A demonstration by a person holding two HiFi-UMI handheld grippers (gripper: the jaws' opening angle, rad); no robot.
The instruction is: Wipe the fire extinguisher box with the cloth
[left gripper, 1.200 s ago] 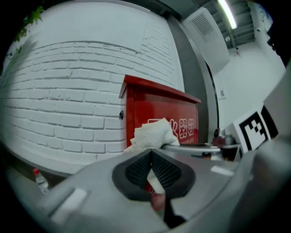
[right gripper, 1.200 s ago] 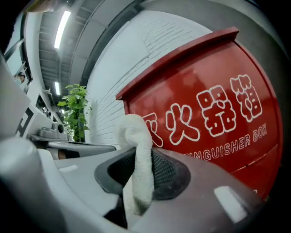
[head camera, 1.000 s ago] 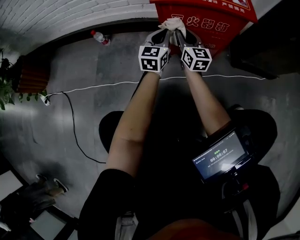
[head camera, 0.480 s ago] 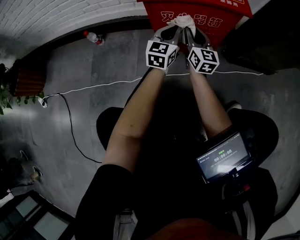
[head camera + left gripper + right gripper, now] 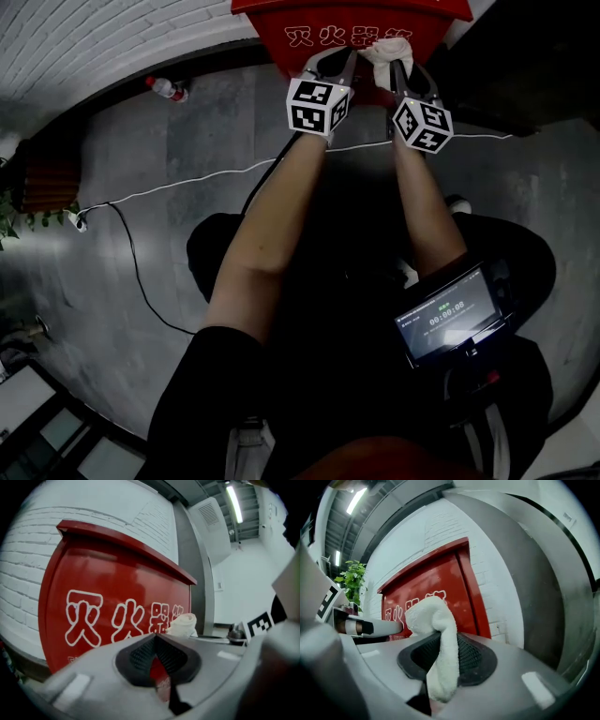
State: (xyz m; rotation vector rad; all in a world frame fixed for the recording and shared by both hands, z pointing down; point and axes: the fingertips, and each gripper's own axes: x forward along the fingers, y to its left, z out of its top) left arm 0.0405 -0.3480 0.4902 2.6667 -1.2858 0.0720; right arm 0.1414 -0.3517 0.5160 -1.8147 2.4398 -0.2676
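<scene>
White brick wall and grey floor tiles frame the red fire extinguisher box at the top centre of the head view. The right gripper is clenched on a white cloth, whose bunched end sits against or just off the box's lettered front. The left gripper, jaws pressed together on nothing, hangs just beside it. Only a narrow fold lies between the right jaws, so friction on the panel could drag the cloth free. The empty left gripper risks scraping the paint. A white cable trails across the floor underfoot.
</scene>
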